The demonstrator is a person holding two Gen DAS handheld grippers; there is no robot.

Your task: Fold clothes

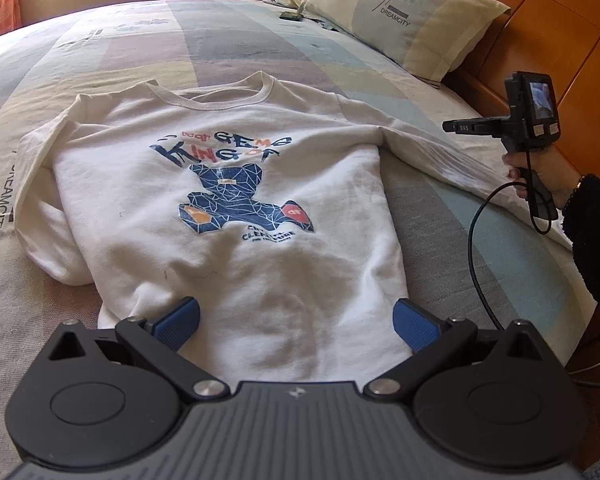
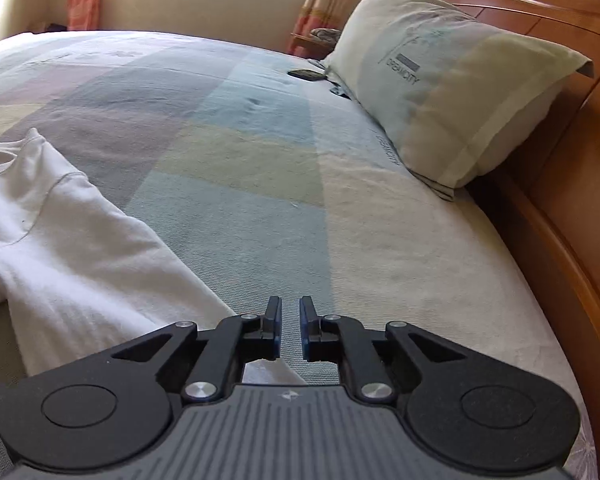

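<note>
sweatshirt (image 1: 236, 216) on bed (image 1: 180, 40) — pillow (image 1: 404, 12) behind, right

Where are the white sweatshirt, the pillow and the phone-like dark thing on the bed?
white sweatshirt (image 1: 236, 248): left wrist view, chest below print.
pillow (image 2: 452, 92): right wrist view, front face.
dark thing (image 2: 306, 74): right wrist view, top.

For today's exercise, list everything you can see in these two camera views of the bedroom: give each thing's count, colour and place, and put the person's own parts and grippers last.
Sweatshirt: one, white with a blue bear print, spread face up on the bed, sleeves out.
Bedspread: one, pastel patchwork, covering the bed.
Pillow: one, cream and pale blue, against the headboard.
Headboard: one, orange-brown wood, at the right.
Small dark object: one, on the bedspread by the pillow; too small to identify.
Curtains: orange-pink, beside the window.
Hand: one, dark sleeve, holding the right gripper's handle.
Left gripper: open, above the sweatshirt's hem.
Right gripper: shut, nothing visible between its pads, at the sleeve end.
</note>
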